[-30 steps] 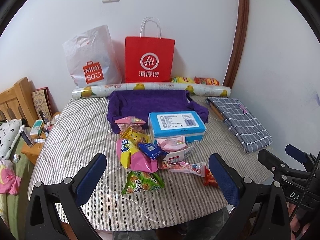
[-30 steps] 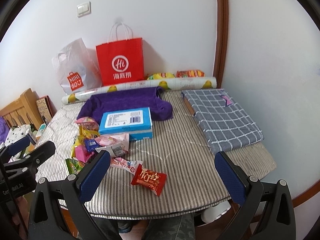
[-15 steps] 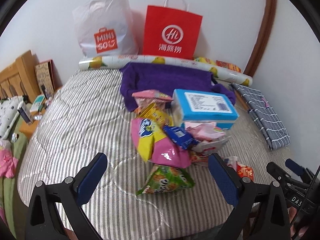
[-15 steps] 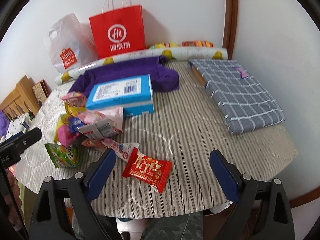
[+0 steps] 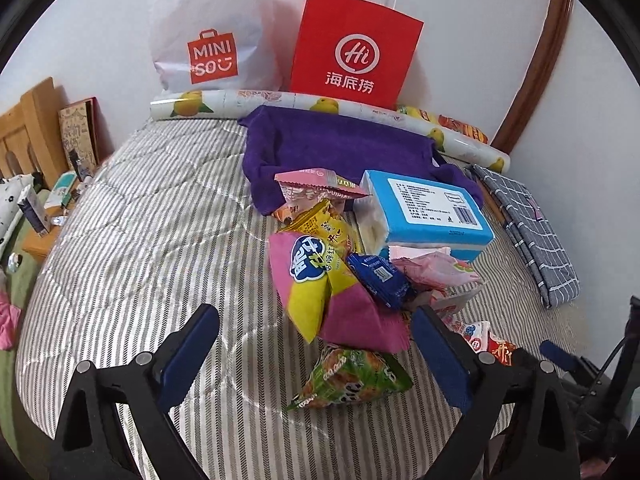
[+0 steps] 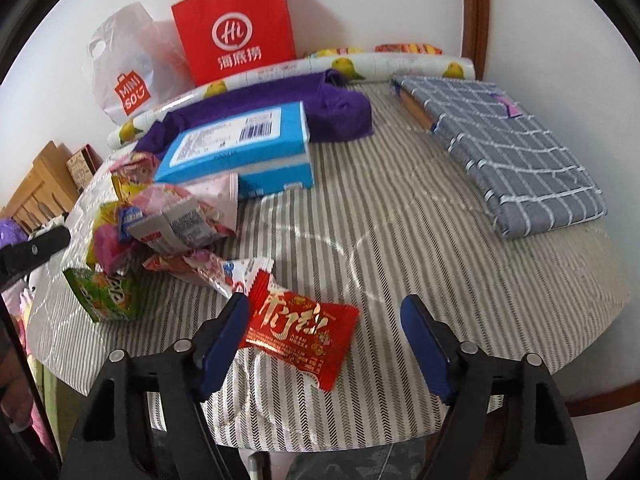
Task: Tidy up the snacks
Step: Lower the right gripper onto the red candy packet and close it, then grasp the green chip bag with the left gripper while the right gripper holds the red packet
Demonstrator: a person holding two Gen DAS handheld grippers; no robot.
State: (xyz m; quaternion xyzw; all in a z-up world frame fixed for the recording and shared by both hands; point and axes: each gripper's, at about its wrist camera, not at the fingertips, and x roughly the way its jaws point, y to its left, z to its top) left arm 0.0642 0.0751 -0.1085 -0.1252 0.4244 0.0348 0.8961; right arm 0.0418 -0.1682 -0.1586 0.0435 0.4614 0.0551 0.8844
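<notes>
A heap of snack packets lies on the striped table cover (image 6: 400,220): a pink-and-yellow bag (image 5: 316,280), a small blue packet (image 5: 380,280), pink packets, and a green bag (image 5: 352,376) nearest me. My left gripper (image 5: 314,310) hangs low over the green bag, its jaws wide and closing, and the bag lies between them untouched. My right gripper (image 6: 325,300) straddles a red packet (image 6: 300,332) that lies flat near the front edge. Its jaws are closing; the left finger is at the packet's edge and the right finger stands clear of it.
A blue tissue box (image 5: 428,212) sits behind the heap on a purple cloth (image 5: 340,148). At the wall stand a red paper bag (image 5: 356,48), a white plastic bag (image 5: 212,32) and a lemon-print roll (image 5: 280,100). A folded grey checked cloth (image 6: 512,136) lies at the right.
Both grippers have come down and closer to the table. The green bag now sits between the left fingers, the red packet between the right fingers. The right jaws have narrowed.
</notes>
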